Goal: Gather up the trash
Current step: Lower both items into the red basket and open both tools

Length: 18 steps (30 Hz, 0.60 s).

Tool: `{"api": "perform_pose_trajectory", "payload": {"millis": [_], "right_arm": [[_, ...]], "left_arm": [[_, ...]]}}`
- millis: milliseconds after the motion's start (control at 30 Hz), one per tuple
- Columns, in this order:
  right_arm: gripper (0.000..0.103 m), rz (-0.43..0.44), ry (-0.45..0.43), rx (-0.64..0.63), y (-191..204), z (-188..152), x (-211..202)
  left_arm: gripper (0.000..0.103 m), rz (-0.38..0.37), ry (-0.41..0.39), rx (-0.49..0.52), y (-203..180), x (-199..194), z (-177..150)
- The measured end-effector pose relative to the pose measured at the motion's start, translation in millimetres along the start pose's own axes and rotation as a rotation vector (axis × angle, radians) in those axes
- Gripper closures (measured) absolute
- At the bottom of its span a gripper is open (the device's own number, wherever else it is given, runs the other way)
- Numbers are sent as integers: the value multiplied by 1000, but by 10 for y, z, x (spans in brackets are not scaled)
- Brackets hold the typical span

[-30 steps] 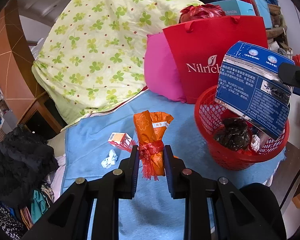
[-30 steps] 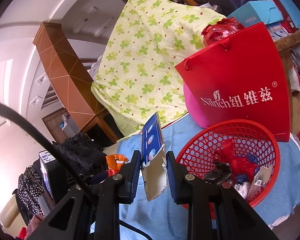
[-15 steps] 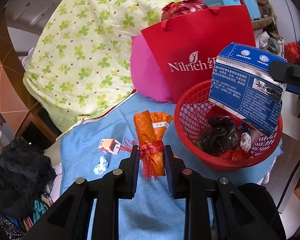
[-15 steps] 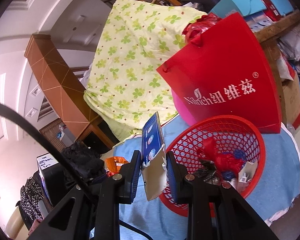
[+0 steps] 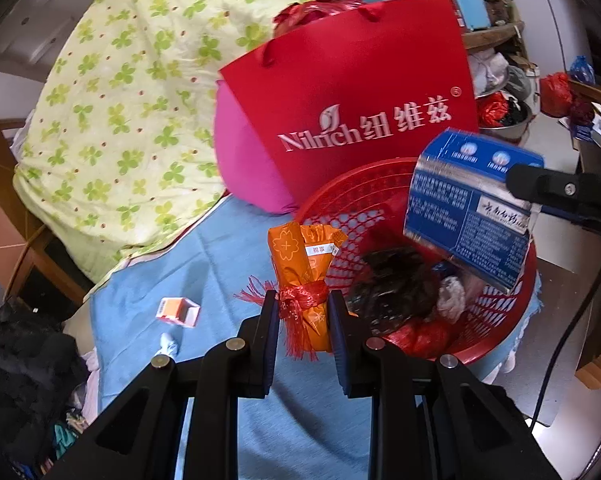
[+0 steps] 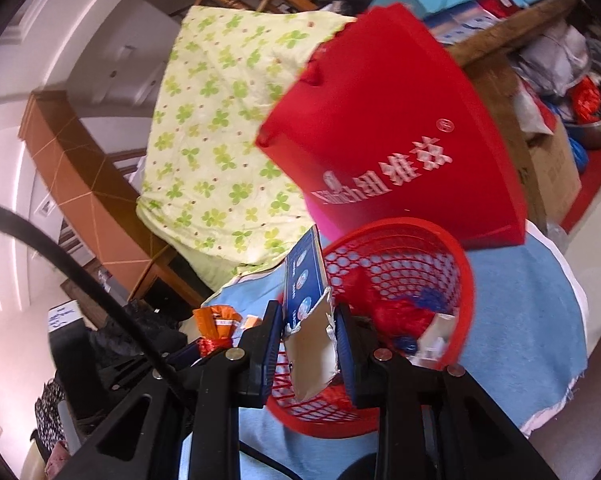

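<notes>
My left gripper (image 5: 303, 316) is shut on an orange wrapper (image 5: 304, 264) tied with red ribbon, held just left of the red mesh basket (image 5: 340, 208). My right gripper (image 6: 308, 336) is shut on a flattened blue box (image 6: 303, 280) with a foil inside, held over the basket's near rim (image 6: 466, 280). The blue box (image 5: 468, 216) also shows in the left wrist view, hanging over the basket. The basket holds dark, red and white trash. A small orange-and-white carton (image 5: 178, 311) and a crumpled white scrap (image 5: 168, 345) lie on the blue cloth (image 5: 300, 408).
A red Nilrich paper bag (image 5: 360, 92) and a pink cushion (image 5: 244, 160) stand right behind the basket. A green-clover quilt (image 5: 132, 100) is piled at the back left. Dark clothes (image 5: 24, 360) lie left of the table. Boxes and clutter fill the right.
Both grippers have moved toward the basket with their items. The blue box now hangs over the basket's inside, and the orange wrapper is at its left rim.
</notes>
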State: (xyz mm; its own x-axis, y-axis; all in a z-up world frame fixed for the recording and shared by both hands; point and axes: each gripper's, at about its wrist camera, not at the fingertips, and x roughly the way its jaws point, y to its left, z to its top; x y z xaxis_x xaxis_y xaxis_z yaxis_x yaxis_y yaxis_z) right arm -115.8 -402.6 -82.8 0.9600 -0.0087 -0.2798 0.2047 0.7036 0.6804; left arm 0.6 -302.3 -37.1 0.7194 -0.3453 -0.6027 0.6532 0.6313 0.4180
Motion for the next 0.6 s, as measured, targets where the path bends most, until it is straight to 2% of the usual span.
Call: {"api": "perform_pose_trajectory", "payload": {"millis": [333, 400, 467, 600], "right_arm": [[72, -45, 37, 76, -329, -32, 101], [70, -50, 44, 92, -384, -32, 113], [68, -53, 43, 112, -429, -41, 107], [67, -69, 40, 135, -516, -41, 104]], "left_arm": [[74, -80, 24, 20, -257, 191, 62], [66, -89, 32, 18, -263, 237, 59], [52, -89, 35, 15, -276, 268, 53], [52, -102, 33, 27, -314, 305, 35]]}}
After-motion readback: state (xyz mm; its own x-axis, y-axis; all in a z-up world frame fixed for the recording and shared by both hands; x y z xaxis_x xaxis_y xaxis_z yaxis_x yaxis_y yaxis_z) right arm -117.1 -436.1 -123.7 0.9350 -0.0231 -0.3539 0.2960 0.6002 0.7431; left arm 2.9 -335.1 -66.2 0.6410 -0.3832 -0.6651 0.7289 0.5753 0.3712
